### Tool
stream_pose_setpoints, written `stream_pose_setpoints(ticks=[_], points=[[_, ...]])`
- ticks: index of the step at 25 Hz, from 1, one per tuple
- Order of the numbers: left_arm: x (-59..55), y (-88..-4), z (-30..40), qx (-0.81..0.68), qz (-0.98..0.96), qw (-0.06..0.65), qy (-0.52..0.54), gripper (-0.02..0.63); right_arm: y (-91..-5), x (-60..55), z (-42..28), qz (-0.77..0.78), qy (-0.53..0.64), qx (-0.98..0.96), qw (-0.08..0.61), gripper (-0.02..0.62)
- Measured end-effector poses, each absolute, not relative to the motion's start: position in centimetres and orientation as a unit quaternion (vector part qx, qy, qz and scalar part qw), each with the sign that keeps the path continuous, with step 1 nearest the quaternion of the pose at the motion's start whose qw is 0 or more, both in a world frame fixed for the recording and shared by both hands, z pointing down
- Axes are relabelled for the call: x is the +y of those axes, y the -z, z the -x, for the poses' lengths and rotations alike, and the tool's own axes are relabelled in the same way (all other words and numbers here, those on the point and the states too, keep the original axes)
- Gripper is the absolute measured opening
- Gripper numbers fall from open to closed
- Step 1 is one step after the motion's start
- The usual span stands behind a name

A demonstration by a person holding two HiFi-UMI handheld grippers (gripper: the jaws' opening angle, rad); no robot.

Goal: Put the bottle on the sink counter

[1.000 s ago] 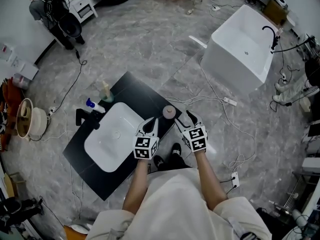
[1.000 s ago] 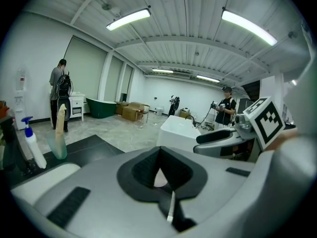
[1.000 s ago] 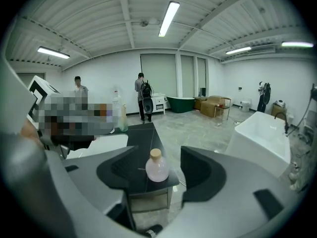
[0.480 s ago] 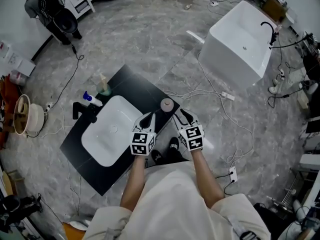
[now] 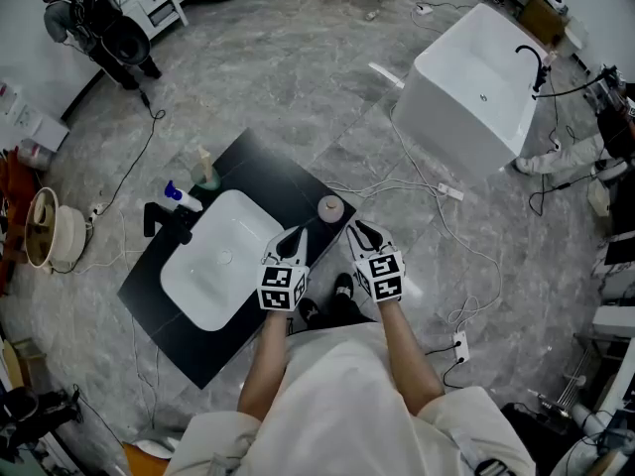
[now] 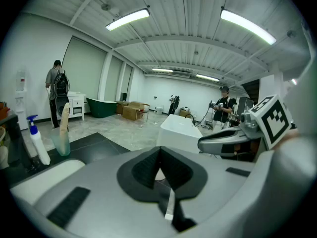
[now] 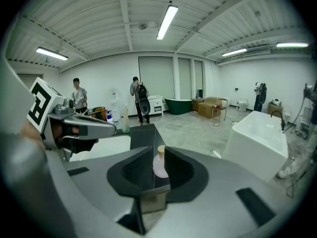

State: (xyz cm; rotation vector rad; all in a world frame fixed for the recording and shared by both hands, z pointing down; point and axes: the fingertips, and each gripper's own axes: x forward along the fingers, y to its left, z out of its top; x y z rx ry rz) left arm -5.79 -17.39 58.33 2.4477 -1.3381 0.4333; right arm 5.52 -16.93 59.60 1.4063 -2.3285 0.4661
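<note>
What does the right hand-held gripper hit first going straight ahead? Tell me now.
Probably the small pink bottle on the black counter, just beyond the right hand-held gripper; its jaws have just been closing, with nothing gripped between them.

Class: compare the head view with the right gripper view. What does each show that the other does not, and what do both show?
Only the head view shows the wearer's forearms and shoes. Only the right gripper view shows the ceiling with its strip lights. Both show the small capped bottle standing on the black counter, the white bathtub and the person with a backpack.
</note>
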Motion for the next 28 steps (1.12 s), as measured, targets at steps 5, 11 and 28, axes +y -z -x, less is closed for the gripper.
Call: stream_pose_setpoints(ticks=[5,11,28], points=[[-17.4,-58.4,5.7,-0.464,-0.858,0.158,-0.152,0.006,-59.8,-16.9,-5.9,-0.509,-0.182,-0.822,0.176,0.034],[-17.1,-58.8,5.4,-0.458,-0.860,0.162,-0.158,0.006,-60.4,-16.4,-6.7,-0.522,-0.196,-0.812,0.176,0.011],[-16.1,-59.9,5.7,-0.459,-0.856,0.177,-0.159,0.006,-62.1,-15.3,-6.3,-0.513,-0.208,-0.811,0.189,0.005]])
